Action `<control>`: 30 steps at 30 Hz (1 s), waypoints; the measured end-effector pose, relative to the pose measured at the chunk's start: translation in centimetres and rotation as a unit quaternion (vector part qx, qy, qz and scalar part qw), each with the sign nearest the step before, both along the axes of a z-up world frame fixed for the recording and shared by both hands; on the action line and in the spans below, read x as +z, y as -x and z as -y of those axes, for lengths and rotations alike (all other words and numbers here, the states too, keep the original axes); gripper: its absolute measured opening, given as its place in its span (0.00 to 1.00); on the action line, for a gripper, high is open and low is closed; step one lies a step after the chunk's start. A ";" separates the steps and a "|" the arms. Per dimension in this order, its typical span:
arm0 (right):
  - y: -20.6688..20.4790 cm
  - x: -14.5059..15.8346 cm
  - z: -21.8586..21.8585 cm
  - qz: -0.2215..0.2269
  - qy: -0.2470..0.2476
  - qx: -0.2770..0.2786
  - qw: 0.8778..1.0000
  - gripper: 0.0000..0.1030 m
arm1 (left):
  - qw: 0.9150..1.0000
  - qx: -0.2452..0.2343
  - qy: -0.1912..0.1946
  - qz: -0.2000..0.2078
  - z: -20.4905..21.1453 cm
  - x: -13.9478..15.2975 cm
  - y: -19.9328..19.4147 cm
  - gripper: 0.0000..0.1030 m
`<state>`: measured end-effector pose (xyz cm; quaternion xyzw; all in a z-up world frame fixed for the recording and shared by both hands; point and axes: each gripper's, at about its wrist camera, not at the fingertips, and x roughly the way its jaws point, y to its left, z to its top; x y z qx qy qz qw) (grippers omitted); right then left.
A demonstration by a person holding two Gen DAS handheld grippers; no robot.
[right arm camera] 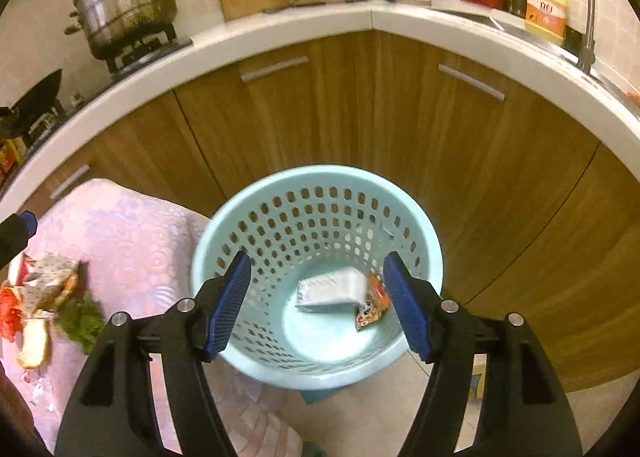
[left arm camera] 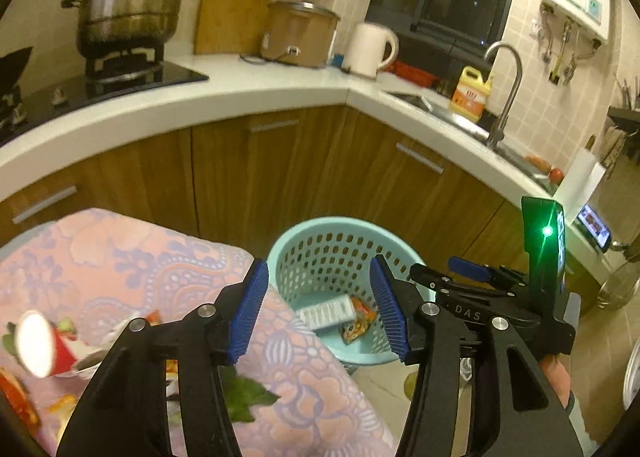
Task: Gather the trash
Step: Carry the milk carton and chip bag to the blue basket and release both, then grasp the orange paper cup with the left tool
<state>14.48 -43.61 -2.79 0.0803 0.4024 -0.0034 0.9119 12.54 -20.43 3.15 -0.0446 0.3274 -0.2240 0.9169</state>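
on the left, a pink floral cloth (right arm camera: 132, 241) carries scattered trash: a red paper cup (left arm camera: 40, 341) on its side, wrappers (right arm camera: 44, 277), a green leaf (left arm camera: 244, 397). the left gripper (left arm camera: 320, 305) hangs over the cloth's edge, jaws released and holding nothing. just right of the cloth stands a pale blue perforated basket (right arm camera: 224, 225), holding a white packet (right arm camera: 332, 289) and an orange snack wrapper (right arm camera: 372, 305). the right gripper (right arm camera: 320, 301) hangs above the basket, jaws spread and empty. wooden cabinets (right arm camera: 340, 105) stand behind.
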 end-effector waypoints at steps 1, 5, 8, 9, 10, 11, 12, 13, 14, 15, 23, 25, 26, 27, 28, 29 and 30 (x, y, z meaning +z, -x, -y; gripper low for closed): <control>0.3 0.5 -0.3 0.006 0.000 0.003 1.000 0.63 | 1.000 0.003 0.004 0.006 -0.6 0.5 0.5 0.51; 2.5 3.3 -3.0 0.045 0.005 0.025 0.999 0.63 | 0.999 0.018 0.017 0.036 -3.4 2.6 3.0 0.54; 4.1 5.0 -5.4 0.073 0.000 0.051 0.996 0.63 | 0.998 0.036 0.014 0.056 -5.5 3.8 4.9 0.57; 4.8 5.5 -6.8 0.084 0.002 0.063 0.994 0.63 | 0.997 0.043 0.012 0.062 -6.2 4.1 5.5 0.57; 5.3 5.9 -7.9 0.091 0.002 0.074 0.993 0.63 | 0.996 0.052 0.011 0.068 -7.2 4.4 6.2 0.57; 5.9 6.1 -9.0 0.099 0.003 0.085 0.991 0.63 | 0.995 0.060 0.013 0.073 -8.3 4.7 7.0 0.58; 6.7 6.4 -10.7 0.110 0.005 0.101 0.989 0.63 | 0.995 0.067 0.014 0.077 -9.0 4.9 7.5 0.59; 7.4 6.5 -12.0 0.119 0.008 0.115 0.986 0.63 | 0.994 0.079 0.014 0.081 -10.1 5.0 8.3 0.59; 7.8 6.6 -13.2 0.126 0.012 0.125 0.984 0.66 | 0.992 0.089 0.011 0.085 -11.0 5.1 8.9 0.60; 8.3 6.7 -14.4 0.135 0.016 0.134 0.982 0.67 | 0.991 0.100 0.004 0.088 -11.8 5.1 9.5 0.60; 11.8 5.0 -22.1 0.177 0.022 0.199 0.964 0.71 | 0.972 0.220 -0.019 0.084 -20.8 3.8 14.2 0.60; 12.0 3.7 -23.5 0.173 0.024 0.210 0.962 0.71 | 0.963 0.256 -0.016 0.077 -23.7 3.3 15.1 0.60; 12.1 3.1 -24.1 0.170 0.024 0.217 0.961 0.71 | 0.958 0.276 -0.015 0.072 -25.2 3.1 15.5 0.61; 12.1 2.5 -24.6 0.166 0.023 0.222 0.961 0.71 | 0.952 0.300 -0.012 0.065 -27.0 2.7 16.1 0.61; 12.1 1.7 -25.4 0.159 0.024 0.231 0.960 0.71 | 0.947 0.315 -0.006 0.060 -28.4 2.4 16.6 0.61; 11.9 1.1 -26.0 0.155 0.025 0.237 0.959 0.71 | 0.944 0.327 -0.001 0.054 -29.6 2.2 16.8 0.63; 11.9 0.5 -26.6 0.151 0.027 0.242 0.958 0.71 | 0.940 0.339 0.003 0.045 -30.9 1.8 17.1 0.64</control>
